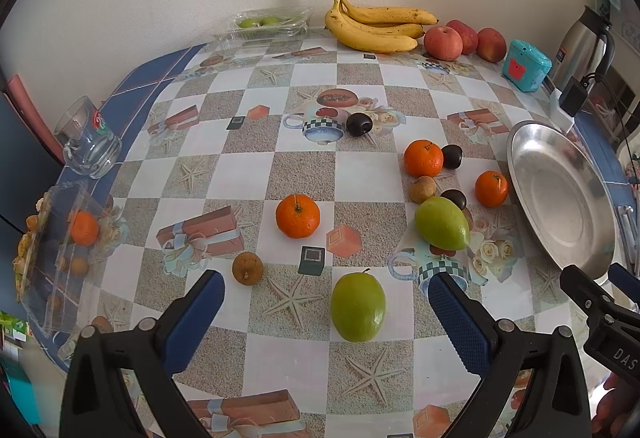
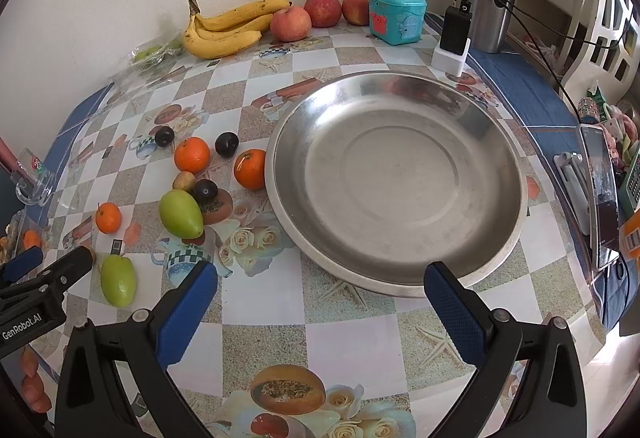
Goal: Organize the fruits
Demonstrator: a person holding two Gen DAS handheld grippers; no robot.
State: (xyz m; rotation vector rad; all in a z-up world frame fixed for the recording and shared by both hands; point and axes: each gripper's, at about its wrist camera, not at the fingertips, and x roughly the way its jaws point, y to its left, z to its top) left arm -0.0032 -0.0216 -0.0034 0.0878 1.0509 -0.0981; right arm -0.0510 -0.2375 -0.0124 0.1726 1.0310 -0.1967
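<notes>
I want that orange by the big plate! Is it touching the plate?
Cannot tell. In the right wrist view the orange meets the plate rim with no gap showing, but in the left wrist view a thin strip of table seems to separate them.

A big round metal dish [image 2: 394, 182] is seen on the right of the table, with nothing in it. Just left of it, small fruits are scattered: three oranges [image 1: 297, 216], two green fruits [image 1: 358, 307], three dark plums [image 1: 359, 124] and two little brown fruits [image 1: 247, 268]. One orange [image 2: 250, 169] is touching the dish rim. At the far wall, yellow bananas [image 1: 376, 24] and three red apples [image 1: 443, 43] are lined up.
</notes>
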